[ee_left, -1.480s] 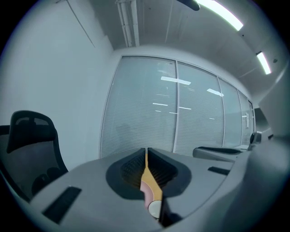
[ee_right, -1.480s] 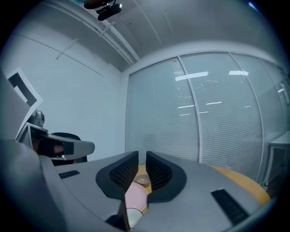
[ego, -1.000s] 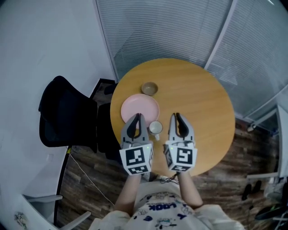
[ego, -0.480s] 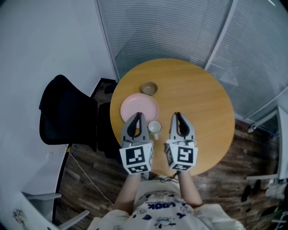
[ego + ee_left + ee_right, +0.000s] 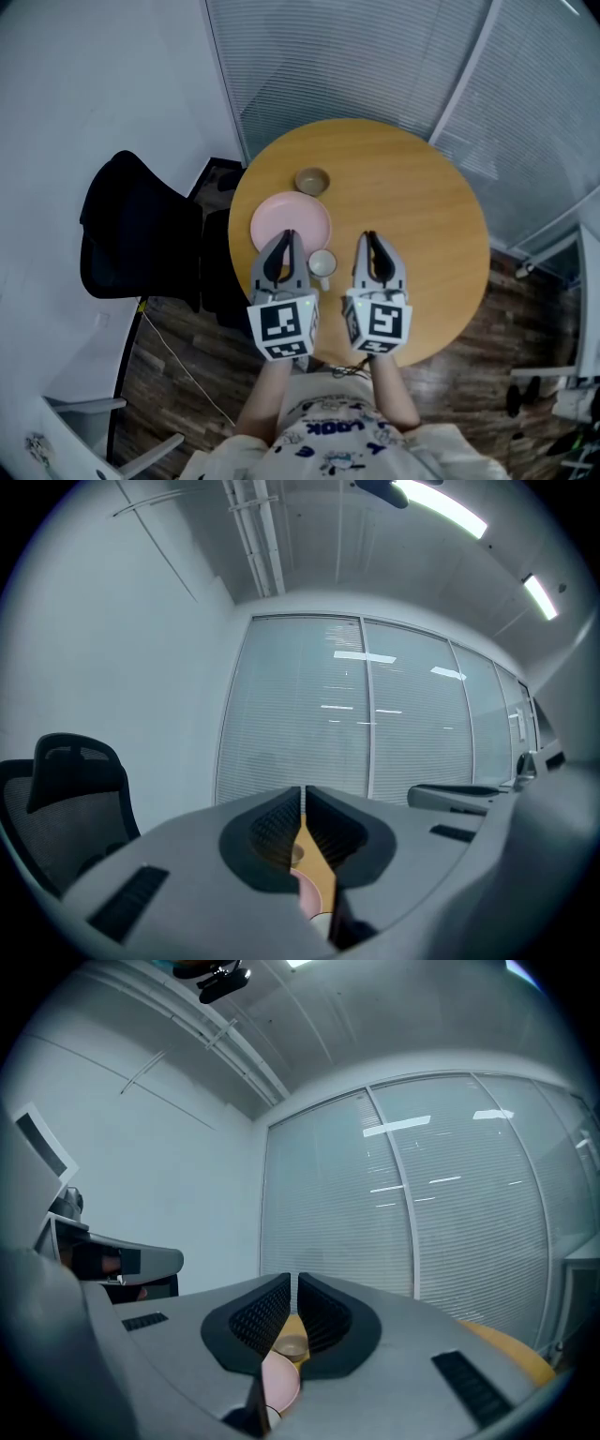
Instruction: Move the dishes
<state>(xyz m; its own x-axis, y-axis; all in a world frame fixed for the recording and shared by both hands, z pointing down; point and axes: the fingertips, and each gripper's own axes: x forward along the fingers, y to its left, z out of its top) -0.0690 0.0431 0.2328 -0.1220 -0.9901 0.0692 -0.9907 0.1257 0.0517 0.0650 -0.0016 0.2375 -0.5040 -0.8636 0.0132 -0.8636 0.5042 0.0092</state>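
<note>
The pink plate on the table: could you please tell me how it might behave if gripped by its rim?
The pink plate looks rigid and smooth, so probably stiff but slippery. It lies flat on the table, so pushing would likely slide it, not tip it.

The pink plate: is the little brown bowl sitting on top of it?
No, the brown bowl stands on the wooden table itself, just beyond the far rim of the pink plate.

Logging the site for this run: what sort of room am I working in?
Probably a small office meeting room: glass partition walls with closed blinds, a black office chair and a round wooden table on wood-look flooring.
</note>
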